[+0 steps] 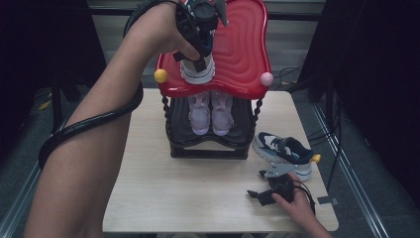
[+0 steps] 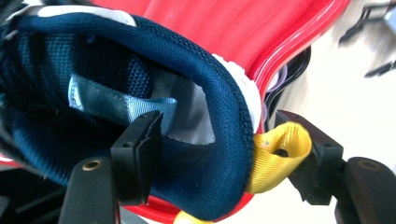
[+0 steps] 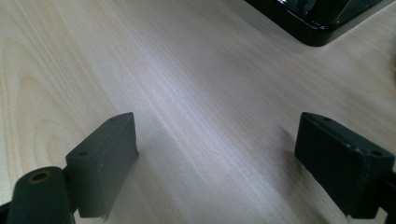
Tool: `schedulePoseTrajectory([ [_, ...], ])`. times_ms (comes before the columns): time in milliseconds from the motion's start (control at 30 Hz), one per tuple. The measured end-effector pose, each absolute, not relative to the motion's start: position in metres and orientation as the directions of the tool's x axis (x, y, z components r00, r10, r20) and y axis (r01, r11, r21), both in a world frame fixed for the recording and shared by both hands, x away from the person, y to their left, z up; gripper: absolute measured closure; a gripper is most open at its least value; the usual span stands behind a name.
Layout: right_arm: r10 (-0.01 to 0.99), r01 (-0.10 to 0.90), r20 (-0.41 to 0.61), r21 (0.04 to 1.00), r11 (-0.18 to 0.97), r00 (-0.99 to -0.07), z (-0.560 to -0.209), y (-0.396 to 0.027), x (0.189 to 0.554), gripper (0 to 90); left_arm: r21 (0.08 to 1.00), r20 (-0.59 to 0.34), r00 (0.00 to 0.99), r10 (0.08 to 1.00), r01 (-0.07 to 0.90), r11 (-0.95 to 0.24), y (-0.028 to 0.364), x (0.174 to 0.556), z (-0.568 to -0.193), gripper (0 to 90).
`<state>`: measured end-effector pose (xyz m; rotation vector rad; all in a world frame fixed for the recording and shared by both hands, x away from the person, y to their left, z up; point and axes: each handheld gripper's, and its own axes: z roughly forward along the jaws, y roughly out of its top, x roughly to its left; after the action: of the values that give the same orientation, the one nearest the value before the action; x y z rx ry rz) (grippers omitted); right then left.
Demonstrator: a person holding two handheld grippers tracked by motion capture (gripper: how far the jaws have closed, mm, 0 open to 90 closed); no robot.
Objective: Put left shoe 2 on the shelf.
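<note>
A navy sneaker point(image 1: 198, 72) with a white sole sits on the red top shelf point(image 1: 242, 54) of a small rack. My left gripper point(image 1: 200, 60) reaches down onto it from a raised arm. In the left gripper view the jaws straddle the heel of the navy sneaker point(image 2: 93, 70). One jaw is inside the collar and the other is outside by the yellow pull tab point(image 2: 275, 158). The left gripper point(image 2: 222, 154) is open, with a gap at the inner pad. My right gripper point(image 1: 256, 184) rests open low over the table, nothing between its fingers point(image 3: 102, 158).
A pair of pale pink shoes point(image 1: 210, 111) stands on the black lower shelf point(image 1: 208, 148). A second navy sneaker point(image 1: 285, 151) lies on the wooden table point(image 1: 188, 193) beside the rack, just beyond my right hand. The rack's black base point(image 3: 317, 23) edges the right gripper view.
</note>
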<state>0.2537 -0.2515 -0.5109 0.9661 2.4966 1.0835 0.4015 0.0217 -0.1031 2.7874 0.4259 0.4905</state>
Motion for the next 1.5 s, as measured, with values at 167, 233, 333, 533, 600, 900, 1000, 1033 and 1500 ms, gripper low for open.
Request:
schedulePoseTrajectory([
  [167,0.663,0.475,0.03,0.722,0.503,-0.748,-0.511,-0.251,0.254,12.3,0.326,0.271,0.895,0.355,0.262,-0.908,0.023,0.399,-0.099,31.7],
  [233,0.664,0.475,0.03,0.722,0.503,-0.748,-0.511,-0.251,0.254,12.3,0.33,0.266,0.894,0.362,0.268,-0.905,0.024,0.398,-0.097,31.5],
  [333,0.663,0.475,0.03,0.722,0.503,-0.748,-0.511,-0.251,0.254,12.4,0.347,0.251,0.889,0.382,0.286,-0.893,0.027,0.396,-0.093,31.0],
  [533,0.663,0.475,0.03,0.722,0.503,-0.748,-0.511,-0.251,0.254,12.3,0.344,0.239,0.883,0.404,0.312,-0.886,0.035,0.393,-0.084,29.8],
  [600,0.663,0.475,0.03,0.722,0.503,-0.748,-0.511,-0.251,0.254,12.3,0.343,0.233,0.877,0.42,0.33,-0.88,0.039,0.392,-0.083,28.1],
  [900,0.664,0.475,0.03,0.722,0.503,-0.748,-0.511,-0.251,0.254,12.3,0.349,0.198,0.873,0.446,0.363,-0.864,0.056,0.387,-0.084,27.7],
  [1000,0.664,0.475,0.03,0.722,0.502,-0.747,-0.511,-0.251,0.254,12.3,0.355,0.19,0.87,0.455,0.371,-0.858,0.062,0.385,-0.085,27.0],
  [1033,0.664,0.475,0.03,0.722,0.502,-0.748,-0.511,-0.251,0.254,12.3,0.355,0.184,0.87,0.458,0.376,-0.856,0.064,0.385,-0.086,26.9],
  [1500,0.664,0.475,0.03,0.722,0.502,-0.747,-0.511,-0.251,0.254,12.3,0.333,0.145,0.859,0.492,0.425,-0.841,0.09,0.378,-0.1,26.8],
])
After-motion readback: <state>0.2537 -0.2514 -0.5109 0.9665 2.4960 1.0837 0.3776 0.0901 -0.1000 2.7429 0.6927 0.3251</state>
